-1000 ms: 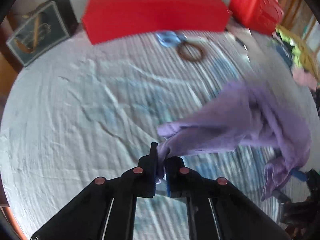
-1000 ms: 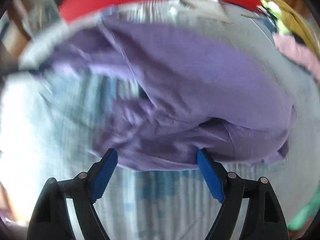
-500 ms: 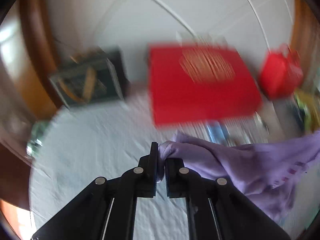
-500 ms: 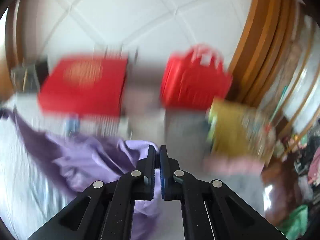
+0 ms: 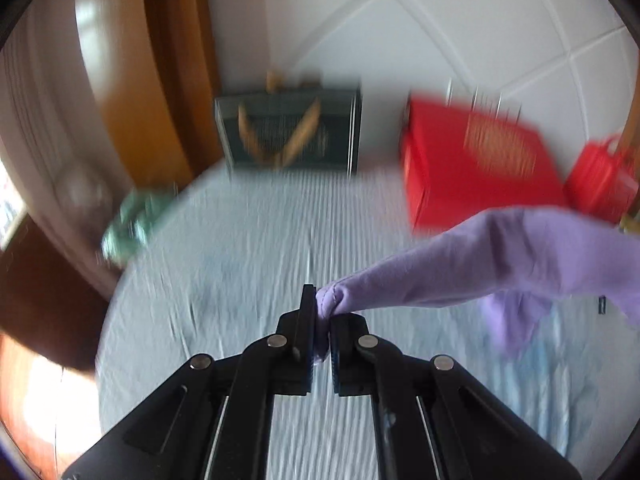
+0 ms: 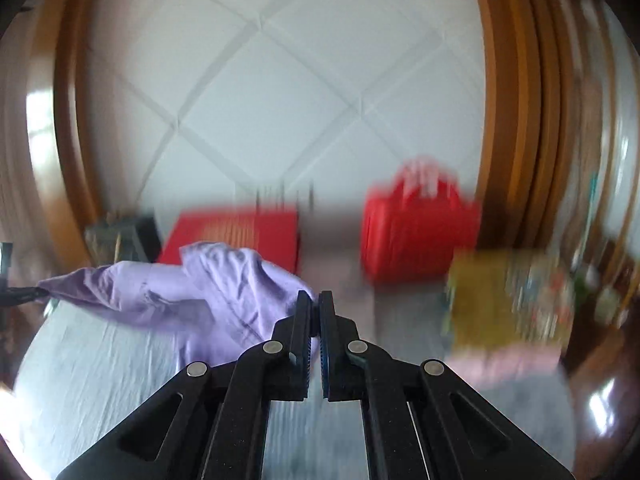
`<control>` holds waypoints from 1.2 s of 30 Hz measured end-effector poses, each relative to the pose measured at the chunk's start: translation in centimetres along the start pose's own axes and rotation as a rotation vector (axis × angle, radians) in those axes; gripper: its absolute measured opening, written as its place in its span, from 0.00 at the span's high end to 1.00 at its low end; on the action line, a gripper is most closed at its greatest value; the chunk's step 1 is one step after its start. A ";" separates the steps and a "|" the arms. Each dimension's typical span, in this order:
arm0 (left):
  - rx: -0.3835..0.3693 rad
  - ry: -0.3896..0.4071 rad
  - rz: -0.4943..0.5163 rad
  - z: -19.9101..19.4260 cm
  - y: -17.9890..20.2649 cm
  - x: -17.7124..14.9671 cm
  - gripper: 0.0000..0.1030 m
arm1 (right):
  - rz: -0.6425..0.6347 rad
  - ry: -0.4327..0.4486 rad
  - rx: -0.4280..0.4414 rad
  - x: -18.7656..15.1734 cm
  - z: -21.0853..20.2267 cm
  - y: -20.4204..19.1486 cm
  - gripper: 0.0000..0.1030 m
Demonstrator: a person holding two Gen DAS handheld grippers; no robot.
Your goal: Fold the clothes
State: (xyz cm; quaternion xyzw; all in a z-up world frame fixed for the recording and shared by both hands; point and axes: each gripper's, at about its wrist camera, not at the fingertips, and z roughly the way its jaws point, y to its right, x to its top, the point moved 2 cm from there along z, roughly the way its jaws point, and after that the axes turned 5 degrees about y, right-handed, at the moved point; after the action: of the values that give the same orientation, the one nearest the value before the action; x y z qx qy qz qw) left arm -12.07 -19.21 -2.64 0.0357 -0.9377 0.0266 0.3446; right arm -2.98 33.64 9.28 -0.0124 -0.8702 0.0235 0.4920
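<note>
Left wrist view is showing the left gripper (image 5: 323,312) nearest the lens, its jaws clamping a bunched corner of the purple garment (image 5: 472,268). From there the cloth is stretching away to the right, lifted above the pale striped bedsheet (image 5: 248,264), with a loose flap hanging down toward the sheet farther right. Beyond the sheet, a dark green box (image 5: 288,132) is standing against the white panelled wall (image 5: 440,20), with a red box (image 5: 476,168) to its right and a red bag (image 5: 600,180) at the far right edge. Everything distant is blurring.

Right wrist view is showing the right gripper (image 6: 315,312) with its jaws pressing together on another edge of the purple garment (image 6: 208,284), which is spreading leftward over the bedsheet (image 6: 100,360). At the far left edge the cloth is tapering to a point where a dark tip, likely the other gripper, is meeting it. Farther back, the red box (image 6: 236,236) and red bag (image 6: 416,232) are sitting before the wall (image 6: 280,100), with a blurred yellow item (image 6: 504,296) at right.
</note>
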 end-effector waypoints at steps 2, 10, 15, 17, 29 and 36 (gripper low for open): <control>0.002 -0.104 -0.005 2.7 -0.4 -4.1 0.94 | 0.047 -0.134 0.015 -4.6 1.3 1.3 0.96; -0.027 -0.362 -0.006 6.7 0.0 -12.5 0.94 | 0.168 -0.504 -0.001 -17.7 4.5 4.3 0.95; -0.107 -0.298 0.097 3.0 4.0 -9.7 0.87 | 0.203 -0.587 -0.012 -20.9 4.1 5.1 0.63; -0.180 -0.274 0.110 1.9 6.0 -8.1 0.76 | 0.218 -0.589 -0.004 -20.6 3.5 5.4 0.52; -0.291 -0.288 0.205 9.3 19.9 1.7 0.46 | 0.267 -0.548 0.005 -19.2 3.3 6.8 0.22; -0.266 -0.372 0.240 16.6 25.7 2.5 0.46 | 0.289 -0.552 0.048 -18.6 5.5 6.3 0.22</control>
State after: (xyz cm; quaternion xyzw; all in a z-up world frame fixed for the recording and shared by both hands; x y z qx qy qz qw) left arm -26.89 5.03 -14.29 -0.1171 -0.9777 -0.0635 0.1625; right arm 1.89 38.93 -9.80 -0.1174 -0.9593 0.1163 0.2289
